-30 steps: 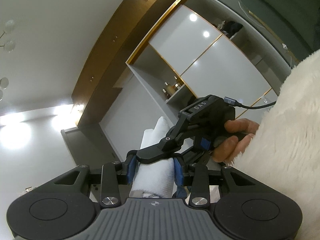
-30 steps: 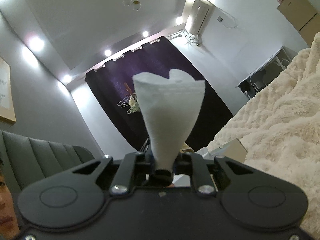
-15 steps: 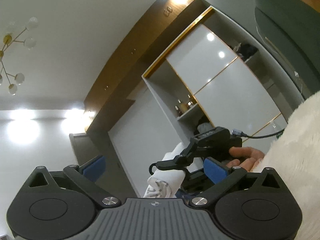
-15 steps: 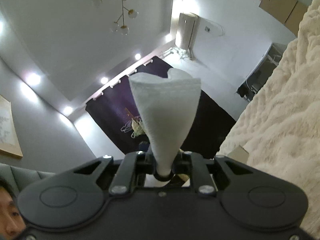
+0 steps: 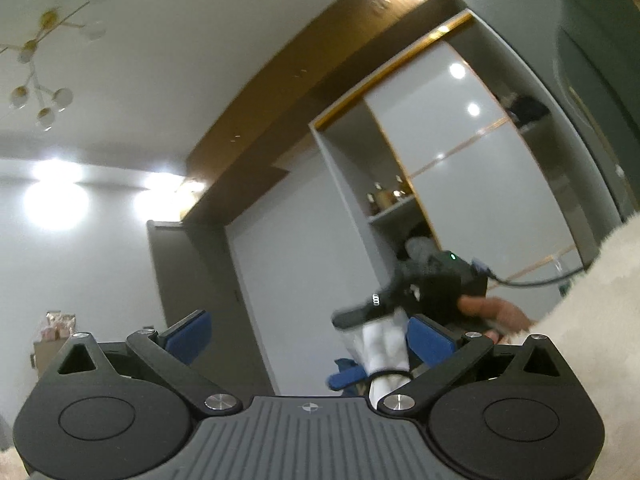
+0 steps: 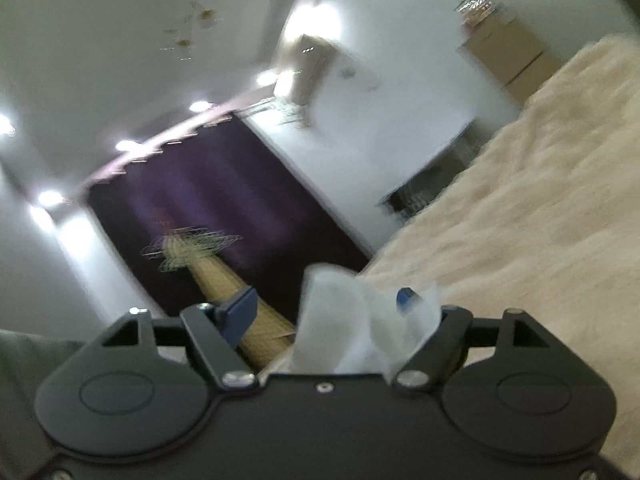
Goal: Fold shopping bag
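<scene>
Fingers of my left gripper (image 5: 310, 334) stand spread wide, blue pads far apart, with nothing between them. Through that gap, toward the right pad, I see the right gripper (image 5: 384, 312) from outside, blurred, with a bare hand (image 5: 492, 312) on its black body and a cable running off to the right. Folded white fabric, the shopping bag (image 5: 382, 344), hangs bunched under that gripper's tip, bound by a thin dark loop low down. Behind are a tall cabinet (image 5: 460, 152) with pale doors, a ceiling lamp (image 5: 36, 80) and a fluffy cream blanket (image 5: 600, 300) at the right edge.

From my right wrist camera, heavily blurred, the right gripper (image 6: 324, 308) is also open, its blue pads well apart. The shopping bag (image 6: 360, 324) rises crumpled between them, leaning against the right-hand pad; I cannot tell whether it is pinched anywhere. A dark purple curtain (image 6: 224, 216) fills the background, and the cream blanket (image 6: 540, 220) covers the right side.
</scene>
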A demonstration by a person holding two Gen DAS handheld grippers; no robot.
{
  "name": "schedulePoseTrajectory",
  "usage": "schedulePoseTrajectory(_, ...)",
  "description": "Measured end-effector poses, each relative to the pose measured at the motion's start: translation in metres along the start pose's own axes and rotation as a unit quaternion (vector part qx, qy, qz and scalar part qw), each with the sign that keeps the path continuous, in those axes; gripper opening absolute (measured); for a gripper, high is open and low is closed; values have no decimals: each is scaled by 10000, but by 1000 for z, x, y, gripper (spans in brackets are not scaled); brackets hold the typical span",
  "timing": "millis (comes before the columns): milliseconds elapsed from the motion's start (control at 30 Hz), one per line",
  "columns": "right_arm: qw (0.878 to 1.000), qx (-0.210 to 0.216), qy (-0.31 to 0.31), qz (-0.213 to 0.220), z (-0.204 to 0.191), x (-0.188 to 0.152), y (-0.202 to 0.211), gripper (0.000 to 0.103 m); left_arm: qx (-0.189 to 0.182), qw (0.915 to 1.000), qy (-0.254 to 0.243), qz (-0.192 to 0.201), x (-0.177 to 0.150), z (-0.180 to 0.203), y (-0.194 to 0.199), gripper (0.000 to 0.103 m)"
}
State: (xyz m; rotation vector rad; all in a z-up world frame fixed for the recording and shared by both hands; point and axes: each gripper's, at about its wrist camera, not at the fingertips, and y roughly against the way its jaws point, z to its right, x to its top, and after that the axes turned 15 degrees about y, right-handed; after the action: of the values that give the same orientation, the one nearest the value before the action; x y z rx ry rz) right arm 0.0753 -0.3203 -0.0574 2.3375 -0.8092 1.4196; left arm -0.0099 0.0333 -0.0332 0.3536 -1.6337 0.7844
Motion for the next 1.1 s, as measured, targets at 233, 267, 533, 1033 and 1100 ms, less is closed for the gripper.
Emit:
schedulePoseTrajectory(233, 9576, -748, 2764, -315, -53, 18, 38, 77, 28, 9999, 144, -62, 6, -9, 9, 103)
schedulePoseTrajectory(267, 9423, -767, 3231, -431, -68, 15, 38, 78, 23, 9998, 166, -104, 7, -10, 9, 103)
schedulePoseTrajectory(533, 8297, -364, 5283, -1766, -134, -20, -3, 76, 566, 9884, 1014, -977, 21, -30, -11, 103)
schedulePoseTrajectory(1033, 7532, -47, 5547, -3535, -127, -61, -67, 38, 2102, 9450, 1695, -1848, 43, -62, -25, 103)
schedulePoseTrajectory(1100, 7470, -52, 5614, -3562, -127, -62, -64, 36, 2656, 9362, 1231, -1945, 40, -54, -31, 103)
